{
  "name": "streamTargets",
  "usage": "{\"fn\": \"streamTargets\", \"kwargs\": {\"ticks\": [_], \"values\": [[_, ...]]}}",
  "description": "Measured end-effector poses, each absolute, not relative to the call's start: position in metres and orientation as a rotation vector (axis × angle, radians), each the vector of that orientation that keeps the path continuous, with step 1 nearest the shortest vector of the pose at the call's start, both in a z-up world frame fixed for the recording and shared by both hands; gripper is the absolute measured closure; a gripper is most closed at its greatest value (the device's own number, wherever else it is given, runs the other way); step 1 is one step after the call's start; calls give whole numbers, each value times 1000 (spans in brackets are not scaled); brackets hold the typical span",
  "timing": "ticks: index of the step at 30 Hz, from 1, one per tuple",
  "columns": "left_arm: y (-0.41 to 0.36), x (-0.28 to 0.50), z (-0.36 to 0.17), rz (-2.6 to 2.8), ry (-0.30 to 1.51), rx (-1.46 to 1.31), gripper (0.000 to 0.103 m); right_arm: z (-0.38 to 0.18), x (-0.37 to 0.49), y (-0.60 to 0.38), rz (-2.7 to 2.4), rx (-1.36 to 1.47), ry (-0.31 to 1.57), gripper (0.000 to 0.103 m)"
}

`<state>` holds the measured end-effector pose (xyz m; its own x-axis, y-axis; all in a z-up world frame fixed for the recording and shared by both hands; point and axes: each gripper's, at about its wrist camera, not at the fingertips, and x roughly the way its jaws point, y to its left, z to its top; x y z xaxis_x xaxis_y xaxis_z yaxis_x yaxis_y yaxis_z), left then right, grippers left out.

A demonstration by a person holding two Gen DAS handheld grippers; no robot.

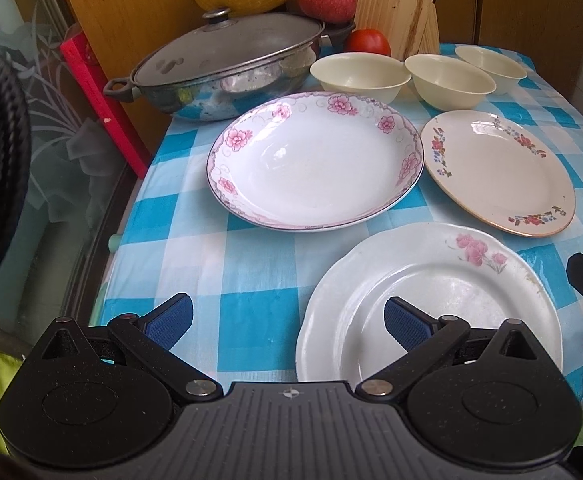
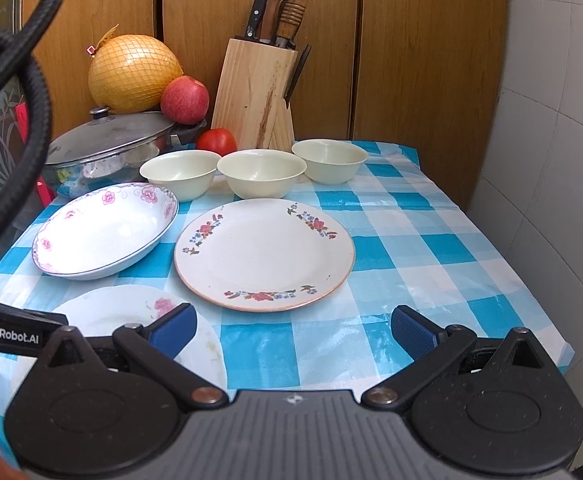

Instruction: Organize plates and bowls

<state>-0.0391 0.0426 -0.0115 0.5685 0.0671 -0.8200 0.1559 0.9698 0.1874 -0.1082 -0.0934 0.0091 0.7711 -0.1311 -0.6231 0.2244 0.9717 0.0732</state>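
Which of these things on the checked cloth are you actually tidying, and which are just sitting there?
For the job: pink-flowered deep plate, flat floral plate, scalloped white plate, three cream bowls.

Just lying about: lidded pan, pomelo, apple, tomato, knife block.

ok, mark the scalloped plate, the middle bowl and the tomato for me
scalloped plate [image 1: 443,280], left wrist view, bare centre of the plate
middle bowl [image 2: 261,174], right wrist view, inside of the bowl
tomato [image 2: 216,142], right wrist view, front of its skin
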Motion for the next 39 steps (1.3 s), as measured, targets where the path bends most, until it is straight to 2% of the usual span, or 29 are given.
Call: {"fn": "streamTargets", "kwargs": {"ticks": [13, 19, 23, 27, 33, 35, 39], "values": [[57, -34, -25, -48, 1050, 212, 1, -2, -103, -88, -161, 154, 756, 1], [54, -33, -27, -66, 1045, 213, 1, -7, -100, -88, -149, 163, 791, 6], [59, -32, -27, -87, 1048, 197, 1, -12, -96, -88, -119, 182, 805, 13], [63, -33, -28, -102, 1050, 178, 1, -18, -93, -90, -95, 220, 832, 15], [66, -31, -30, -130, 1055, 156, 1, -19, -91, -91, -53, 252, 837, 23], [69, -31, -31, -153, 1065, 137, 1, -20, -91, -91, -31, 266, 841, 29], [71, -32, -34, -200, 1079, 96, 1, -20, -91, -88, -17, 245, 840, 32]]}}
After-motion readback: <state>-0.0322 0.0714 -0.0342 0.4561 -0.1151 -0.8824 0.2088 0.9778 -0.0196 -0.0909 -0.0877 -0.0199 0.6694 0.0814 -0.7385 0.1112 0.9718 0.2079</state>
